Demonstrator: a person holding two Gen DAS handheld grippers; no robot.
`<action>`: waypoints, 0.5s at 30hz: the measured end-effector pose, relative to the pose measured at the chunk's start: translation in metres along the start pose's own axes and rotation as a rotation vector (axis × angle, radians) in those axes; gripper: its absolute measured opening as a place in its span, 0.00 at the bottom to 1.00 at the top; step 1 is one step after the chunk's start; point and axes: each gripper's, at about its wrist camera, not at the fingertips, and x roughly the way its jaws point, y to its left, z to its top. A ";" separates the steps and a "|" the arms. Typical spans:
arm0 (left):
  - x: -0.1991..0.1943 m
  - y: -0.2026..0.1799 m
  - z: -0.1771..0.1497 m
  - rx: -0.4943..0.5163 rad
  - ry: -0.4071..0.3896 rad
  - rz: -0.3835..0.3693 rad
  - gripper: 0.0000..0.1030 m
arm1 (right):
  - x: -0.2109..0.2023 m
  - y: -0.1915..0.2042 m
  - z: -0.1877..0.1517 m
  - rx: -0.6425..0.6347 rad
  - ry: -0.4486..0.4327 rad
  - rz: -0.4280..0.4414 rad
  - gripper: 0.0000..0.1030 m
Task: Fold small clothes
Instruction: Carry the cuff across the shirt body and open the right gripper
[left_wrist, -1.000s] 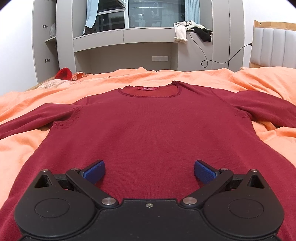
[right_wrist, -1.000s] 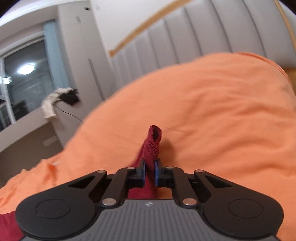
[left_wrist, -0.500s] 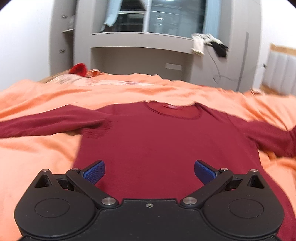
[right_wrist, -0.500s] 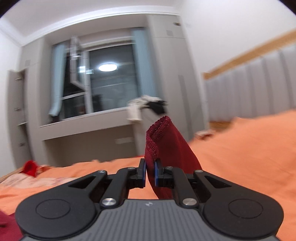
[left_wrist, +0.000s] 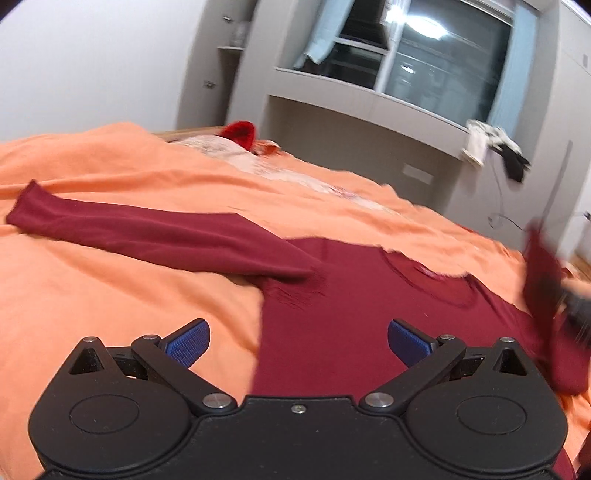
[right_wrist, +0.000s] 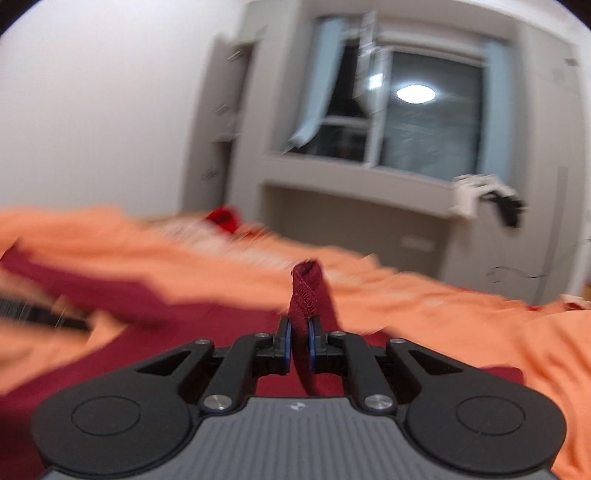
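Note:
A dark red long-sleeved shirt (left_wrist: 354, 291) lies flat, front up, on the orange bedspread (left_wrist: 110, 295). Its left sleeve (left_wrist: 147, 232) stretches out to the left. My left gripper (left_wrist: 295, 341) is open above the shirt's left side edge, with nothing between its blue pads. My right gripper (right_wrist: 299, 341) is shut on the cuff of the right sleeve (right_wrist: 306, 291), which sticks up between its pads. In the left wrist view that lifted sleeve (left_wrist: 543, 277) shows as a blur at the right edge, over the shirt's right shoulder. The shirt's body (right_wrist: 192, 332) lies below the right gripper.
A small red garment (left_wrist: 242, 131) and a pale patterned cloth (left_wrist: 221, 147) lie at the bed's far side. Behind stands a grey wall unit (left_wrist: 332, 122) with a window, and clothes (left_wrist: 491, 147) draped on its ledge. A cable (left_wrist: 502, 218) hangs at right.
My right gripper has swung the held sleeve cuff from the headboard side across toward the shirt's body. The left gripper has shifted left and rolled, still open.

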 end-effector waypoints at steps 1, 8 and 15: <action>0.001 0.003 0.002 -0.008 -0.005 0.013 0.99 | 0.005 0.011 -0.005 -0.025 0.030 0.033 0.09; 0.003 0.011 0.004 -0.041 0.006 0.021 0.99 | -0.005 0.072 -0.034 -0.243 0.135 0.166 0.09; 0.008 0.005 0.000 -0.029 0.028 -0.011 0.99 | -0.032 0.099 -0.054 -0.404 0.171 0.270 0.16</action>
